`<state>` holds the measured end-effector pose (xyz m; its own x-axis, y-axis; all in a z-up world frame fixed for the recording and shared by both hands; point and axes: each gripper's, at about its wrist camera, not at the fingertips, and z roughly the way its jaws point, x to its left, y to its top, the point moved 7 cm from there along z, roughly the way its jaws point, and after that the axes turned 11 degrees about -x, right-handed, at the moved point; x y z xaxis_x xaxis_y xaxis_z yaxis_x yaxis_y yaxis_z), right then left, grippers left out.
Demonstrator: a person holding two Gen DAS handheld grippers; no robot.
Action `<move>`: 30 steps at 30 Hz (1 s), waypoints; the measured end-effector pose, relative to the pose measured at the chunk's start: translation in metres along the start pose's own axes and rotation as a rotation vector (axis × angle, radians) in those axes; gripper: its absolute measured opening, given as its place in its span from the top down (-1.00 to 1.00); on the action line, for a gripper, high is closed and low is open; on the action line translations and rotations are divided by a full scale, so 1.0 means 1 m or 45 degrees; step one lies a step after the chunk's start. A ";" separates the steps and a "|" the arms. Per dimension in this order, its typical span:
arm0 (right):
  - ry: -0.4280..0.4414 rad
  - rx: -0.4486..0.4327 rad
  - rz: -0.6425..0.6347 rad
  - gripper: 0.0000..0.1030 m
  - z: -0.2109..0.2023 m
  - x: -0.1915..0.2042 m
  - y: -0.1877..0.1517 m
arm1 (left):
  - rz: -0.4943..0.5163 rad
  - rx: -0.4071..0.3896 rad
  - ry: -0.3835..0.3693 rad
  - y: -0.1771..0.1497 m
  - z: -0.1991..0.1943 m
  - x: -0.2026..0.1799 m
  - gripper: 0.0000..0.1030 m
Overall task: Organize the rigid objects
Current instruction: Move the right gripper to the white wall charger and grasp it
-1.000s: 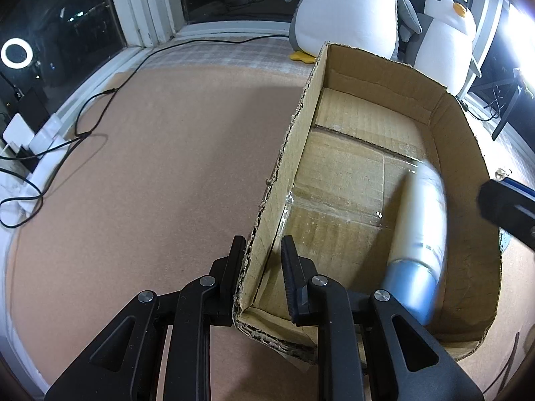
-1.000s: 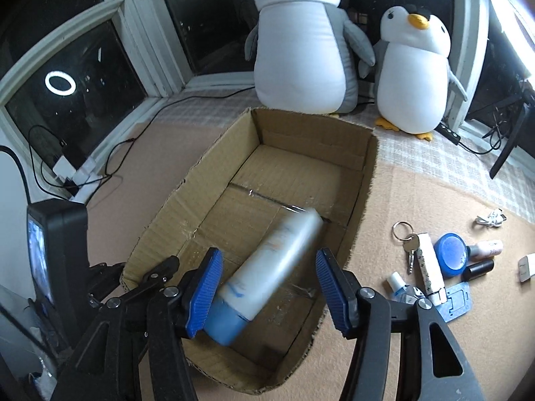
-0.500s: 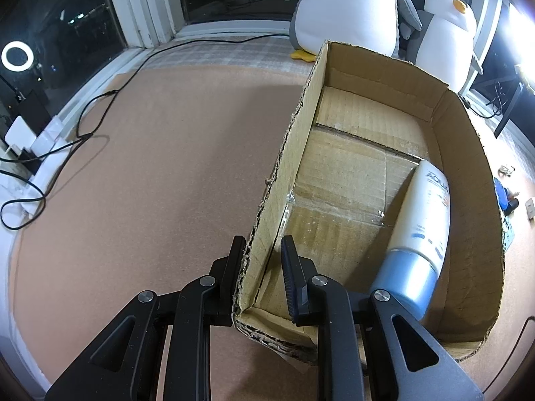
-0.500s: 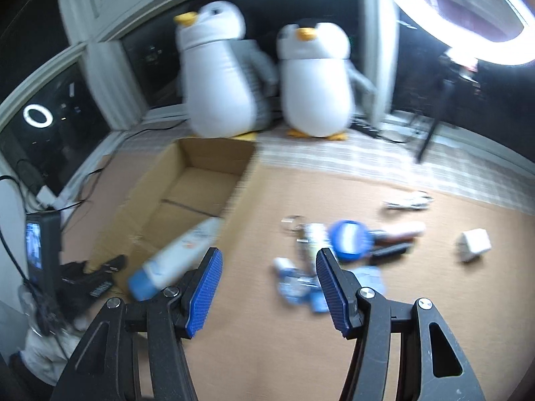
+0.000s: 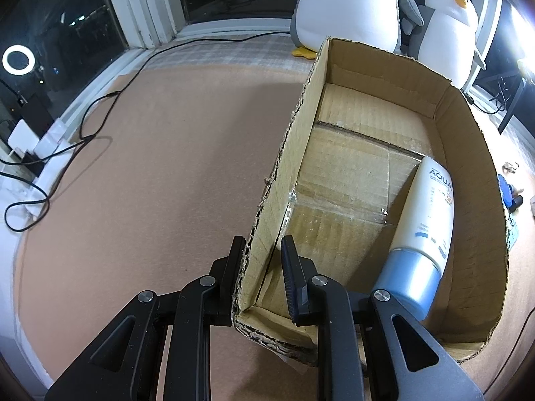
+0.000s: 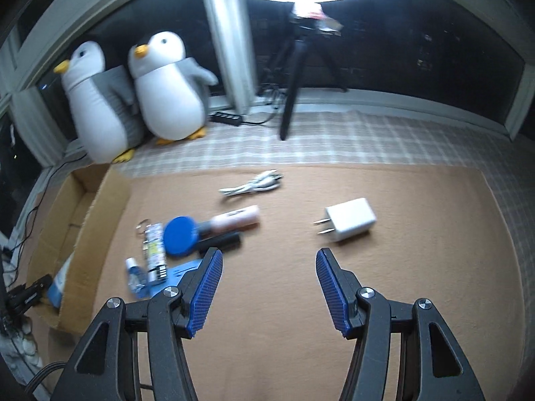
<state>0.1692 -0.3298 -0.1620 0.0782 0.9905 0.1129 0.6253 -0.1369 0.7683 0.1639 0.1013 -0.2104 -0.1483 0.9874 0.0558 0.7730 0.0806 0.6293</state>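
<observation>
Behind the box wall point(image 6: 83, 234), the tube point(image 6: 60, 280) half hides; left tongs point(image 5: 260, 250) clamp it, right tongs point(image 6: 267, 267) gape empty.

Home bay-window nook: plush penguins point(image 6: 167, 93), plaid cushion point(image 6: 334, 140).

Your left wrist view looks steeply down, close over the near-left wall of the box point(image 5: 277, 180); your right wrist view faces the mat point(image 6: 284, 300) from higher, and both catch the box and the two penguins point(image 6: 167, 90)
</observation>
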 end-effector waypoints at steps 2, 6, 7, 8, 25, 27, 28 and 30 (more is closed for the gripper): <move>-0.030 0.002 0.032 -0.05 0.006 -0.021 0.001 | 0.001 0.002 0.003 0.000 0.000 0.000 0.62; -0.050 0.053 0.064 -0.05 0.028 -0.055 0.004 | 0.000 0.004 0.010 0.000 0.000 -0.001 0.62; -0.060 0.062 0.062 -0.05 0.032 -0.060 0.004 | 0.000 0.005 0.011 0.000 0.000 -0.001 0.62; -0.077 0.068 0.061 -0.05 0.037 -0.065 0.005 | 0.000 0.005 0.012 0.000 0.000 -0.002 0.62; -0.090 0.191 -0.032 -0.05 0.093 -0.081 0.005 | 0.003 0.010 0.014 0.000 0.000 0.000 0.62; -0.083 0.198 -0.030 -0.05 0.094 -0.082 0.004 | 0.004 0.010 0.014 0.000 0.000 0.000 0.62; -0.078 0.202 -0.024 -0.05 0.095 -0.082 0.004 | 0.004 0.010 0.014 0.000 0.000 0.000 0.62; -0.060 0.209 -0.006 -0.05 0.097 -0.082 0.004 | 0.004 0.009 0.016 0.000 0.000 0.000 0.62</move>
<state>0.2400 -0.4107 -0.2293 0.1092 0.9910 0.0770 0.7439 -0.1328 0.6550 0.1637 0.1015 -0.2102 -0.1534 0.9859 0.0672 0.7779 0.0785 0.6234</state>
